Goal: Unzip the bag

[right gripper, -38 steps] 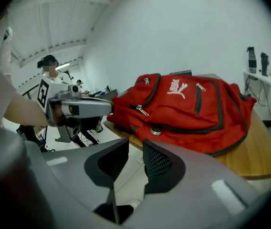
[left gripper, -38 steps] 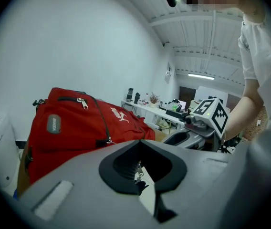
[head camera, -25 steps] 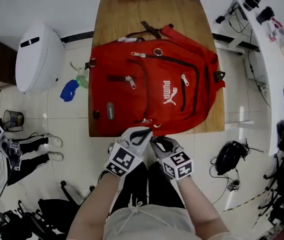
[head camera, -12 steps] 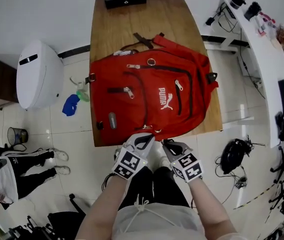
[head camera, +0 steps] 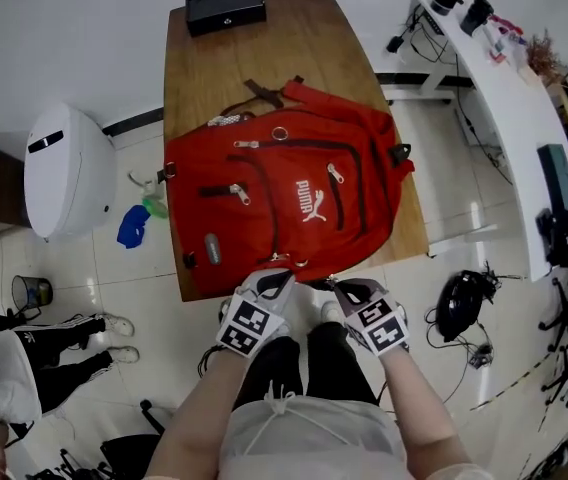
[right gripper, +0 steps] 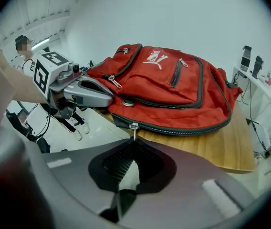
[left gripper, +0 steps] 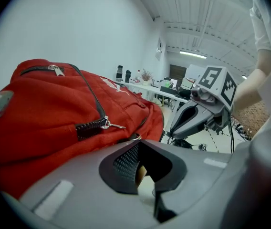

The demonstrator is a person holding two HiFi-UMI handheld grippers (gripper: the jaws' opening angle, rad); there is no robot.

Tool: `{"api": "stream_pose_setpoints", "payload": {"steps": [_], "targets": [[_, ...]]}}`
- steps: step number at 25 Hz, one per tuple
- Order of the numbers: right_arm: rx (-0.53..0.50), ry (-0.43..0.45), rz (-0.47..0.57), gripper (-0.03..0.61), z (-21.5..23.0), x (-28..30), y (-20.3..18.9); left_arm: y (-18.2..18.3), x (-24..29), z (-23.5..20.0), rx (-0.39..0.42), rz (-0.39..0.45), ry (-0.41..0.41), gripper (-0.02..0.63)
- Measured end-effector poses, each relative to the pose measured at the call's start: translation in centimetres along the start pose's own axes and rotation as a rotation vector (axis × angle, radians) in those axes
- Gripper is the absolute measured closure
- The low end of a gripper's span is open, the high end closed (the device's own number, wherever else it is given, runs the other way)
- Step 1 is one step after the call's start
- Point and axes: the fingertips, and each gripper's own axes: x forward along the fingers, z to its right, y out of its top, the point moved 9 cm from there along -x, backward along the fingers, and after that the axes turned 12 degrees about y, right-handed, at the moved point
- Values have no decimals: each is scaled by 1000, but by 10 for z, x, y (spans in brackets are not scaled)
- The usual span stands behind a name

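A red backpack (head camera: pixel 284 193) lies flat on the wooden table (head camera: pixel 264 58), its bottom edge toward me. My left gripper (head camera: pixel 276 273) is at that near edge, jaws together on the red fabric (left gripper: pixel 54 113) beside a metal ring (left gripper: pixel 133 138). My right gripper (head camera: pixel 329 283) sits just to its right, shut on the small metal zipper pull (right gripper: pixel 134 128) of the dark main zipper that runs round the bag (right gripper: pixel 173 89). In the right gripper view the left gripper (right gripper: pixel 109 99) touches the bag's corner. The other zippers on the front are closed.
A black box (head camera: pixel 225 8) stands at the table's far end. On the floor at the left are a white rounded device (head camera: pixel 59 173) and a blue object (head camera: pixel 132 225). A white desk (head camera: pixel 504 98) with gear runs along the right. A person (head camera: pixel 4 368) is at lower left.
The head view has shifted, so the bag and table sit further left and lower in the picture. Both grippers stay at the bag's near edge, close together.
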Motion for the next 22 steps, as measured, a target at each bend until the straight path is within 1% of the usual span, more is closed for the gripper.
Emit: {"api": "stream_pose_setpoints", "payload": {"steps": [2,4,7,10,12,15,22], "targets": [[-10,-2,-12,571,8,-5,0,1,2,-1,3,-10,10,607],[-26,-4,-35,571,17,-11,0,2,3,-1,-17,-23,31,607],[-27,7,-64,569,36,-23,-2,0,6,-2,-73,-54,75,606],[-14,33,-85,569,56,-38,-3,-4,8,-2,-139,-104,119,607],[-34,23,-109,569,71,-50,-1,-3,9,-2,-173,-128,152,607],[-51,12,-125,569,96,-65,5,-2,13,-1,-205,-161,201,606],[-88,-3,-163,568,132,-84,15,-1,17,-5,-306,-252,251,607]]}}
